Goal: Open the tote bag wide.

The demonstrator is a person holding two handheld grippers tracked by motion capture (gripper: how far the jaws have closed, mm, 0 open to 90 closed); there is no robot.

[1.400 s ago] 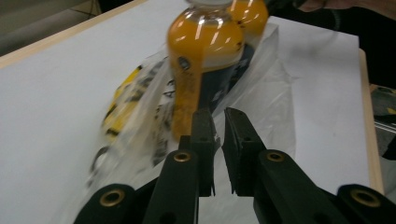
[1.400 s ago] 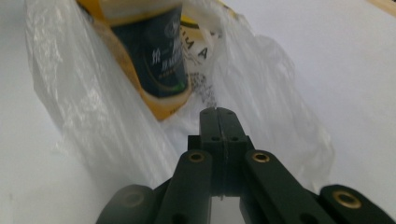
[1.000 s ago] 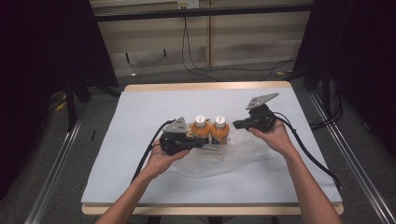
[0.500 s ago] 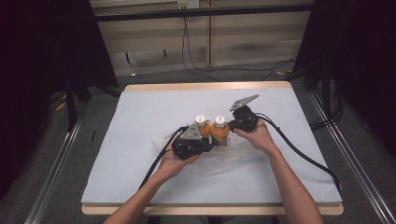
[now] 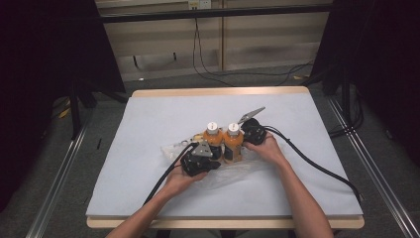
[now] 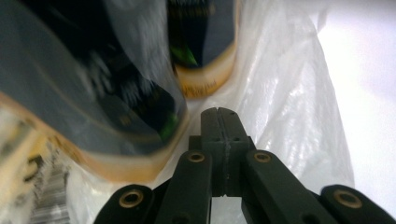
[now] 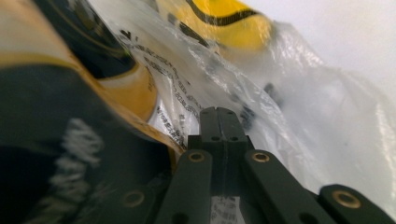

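High view: two orange bottles (image 5: 224,142) are seen upright on a clear plastic bag (image 5: 233,173), unbagged. Left gripper (image 6: 218,122) at 7 o'clock and right gripper (image 7: 219,122) at 2 o'clock are closed; bag film between jaws cannot be confirmed.

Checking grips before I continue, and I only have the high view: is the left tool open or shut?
Observer: Shut. The left tool has its jaws pressed together, just beside the base of the nearer bottle.
Operator: And the right one?
Observer: Also shut. The right tool has its tips against the clear plastic bag.
Operator: Any markings on that bag?
Observer: Yes, black printed text on the film, close to the right tool.
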